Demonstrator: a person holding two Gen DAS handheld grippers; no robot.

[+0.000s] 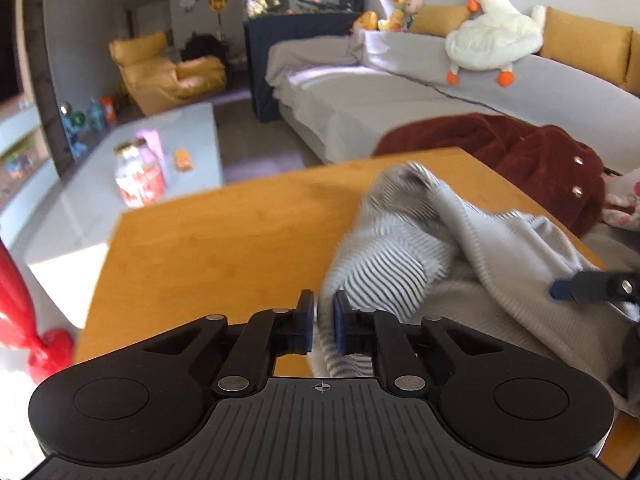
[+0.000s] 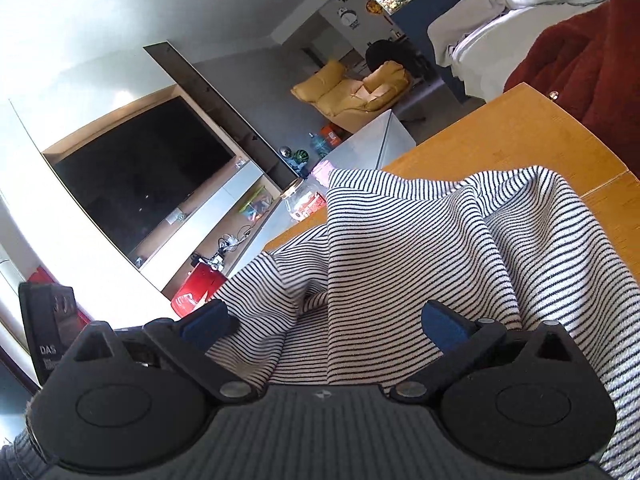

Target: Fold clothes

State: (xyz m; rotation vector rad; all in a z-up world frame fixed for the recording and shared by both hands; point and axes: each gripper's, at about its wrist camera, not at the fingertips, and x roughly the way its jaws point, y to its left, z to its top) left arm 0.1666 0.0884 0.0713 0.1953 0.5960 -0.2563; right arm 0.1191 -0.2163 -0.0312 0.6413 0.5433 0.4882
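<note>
Sunlit living room all around, and I am working over a wooden table with a grey sofa beyond its far edge. My striped top is lying bunched toward the table's right side, part of it lifted off the wood. A rust-red coat is draped at the far right corner, apparently half on the sofa.

My left gripper is clenching a fold of the top: striped cloth is running straight between its blue pads, near the table's near edge. My right gripper is standing wide and released, hovering over the cloth with fabric passing beneath its spread fingers but nothing pinched.

I am judging this as the early step of folding: getting two holds on the garment so it can be spread flat. Next I am needing the right claw to come down on an edge or hem and close, then both hands to draw apart until the cloth is lying smooth.

Only the left view is showing the plush goose on the sofa back and the right claw's tip over the cloth; only the right view is showing the television and the crisp stripes of the top.
</note>
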